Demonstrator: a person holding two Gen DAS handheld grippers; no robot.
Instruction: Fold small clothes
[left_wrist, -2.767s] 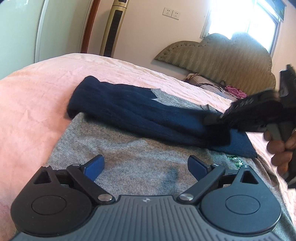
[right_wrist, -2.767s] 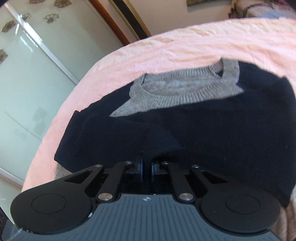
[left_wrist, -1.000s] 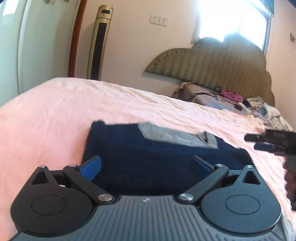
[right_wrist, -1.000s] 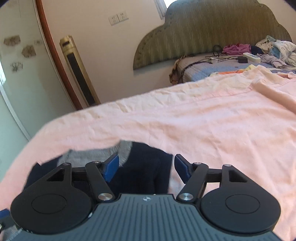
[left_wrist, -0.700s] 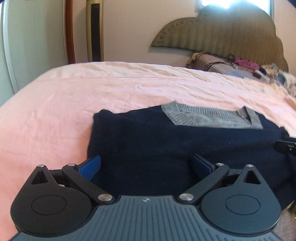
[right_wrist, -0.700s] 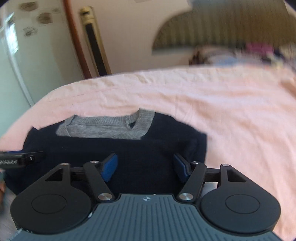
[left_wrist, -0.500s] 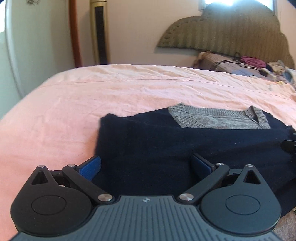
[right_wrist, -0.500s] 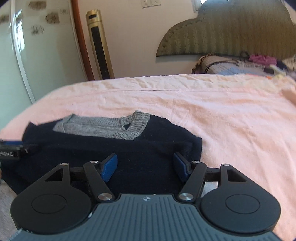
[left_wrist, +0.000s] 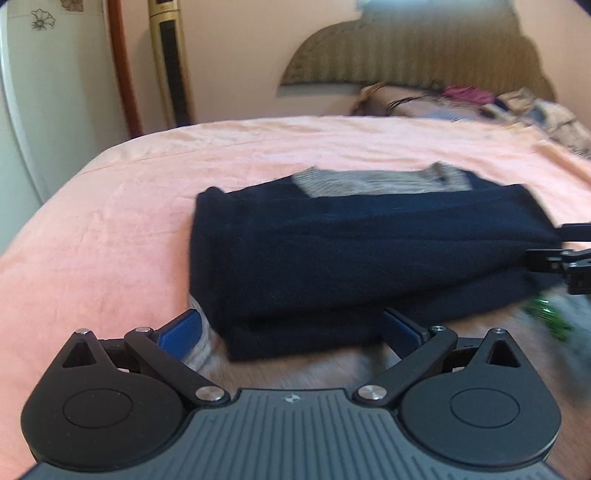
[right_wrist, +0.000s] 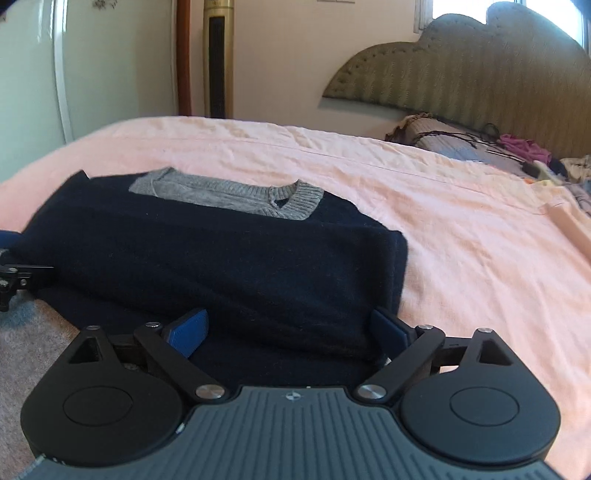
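A small sweater with navy sleeves (left_wrist: 369, 251) (right_wrist: 221, 266) and a grey collar (left_wrist: 369, 181) (right_wrist: 229, 192) lies folded on the pink bedsheet (left_wrist: 110, 229) (right_wrist: 461, 240). Its grey body (right_wrist: 29, 339) shows below the navy fold. My left gripper (left_wrist: 291, 328) is open at the fold's near left corner, blue pads either side of the navy edge without pressing it. My right gripper (right_wrist: 288, 328) is at the near right corner, its jaws opening, with navy fabric between them and untouched. Each gripper's black tip shows at the edge of the other's view.
A padded headboard (right_wrist: 480, 66) stands at the back, with a pillow, cables and loose clothes (right_wrist: 517, 147) below it. A gold tower unit (left_wrist: 170, 62) and a pale wardrobe door (left_wrist: 44, 110) stand at the back left. Open sheet lies right of the sweater.
Both grippers have dropped closer to the sweater's near edge and rolled toward level. The right jaws stand wider than half a second ago. The navy fold lies flat where it was.
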